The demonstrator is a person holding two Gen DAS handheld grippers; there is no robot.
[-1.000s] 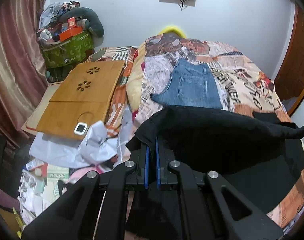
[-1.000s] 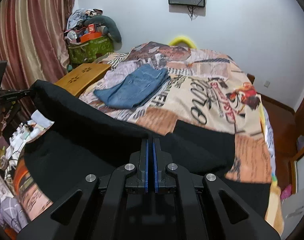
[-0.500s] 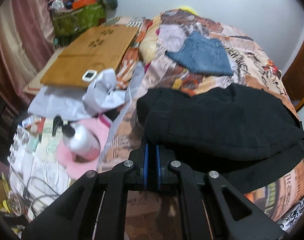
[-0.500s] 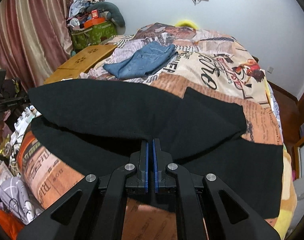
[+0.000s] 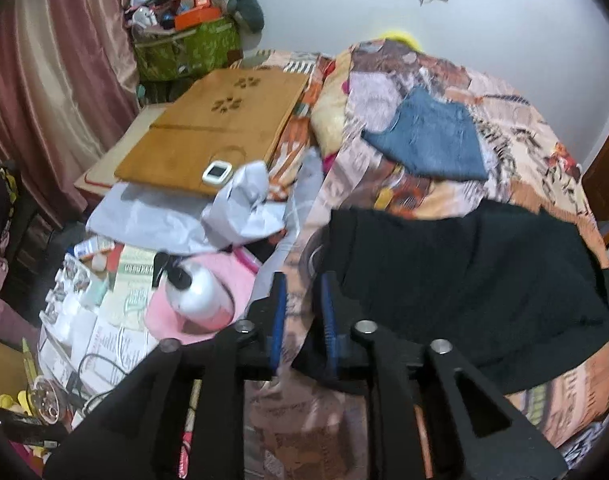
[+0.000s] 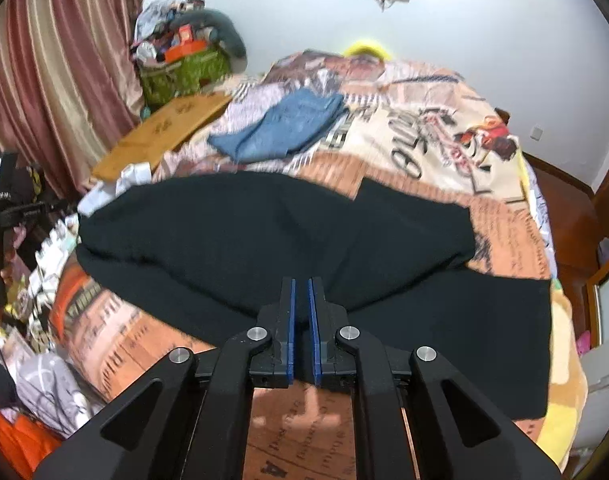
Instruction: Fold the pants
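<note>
From the left wrist, our left gripper (image 5: 302, 320) has its jaws parted, holding nothing, just beside the black pants (image 5: 464, 280), which lie folded near the bed's (image 5: 524, 152) front edge. From the right wrist, our right gripper (image 6: 300, 320) shows jaws slightly apart at the pants' (image 6: 264, 240) near hem; no cloth seems pinched. Pulling away carelessly could snag the top layer and undo the fold.
</note>
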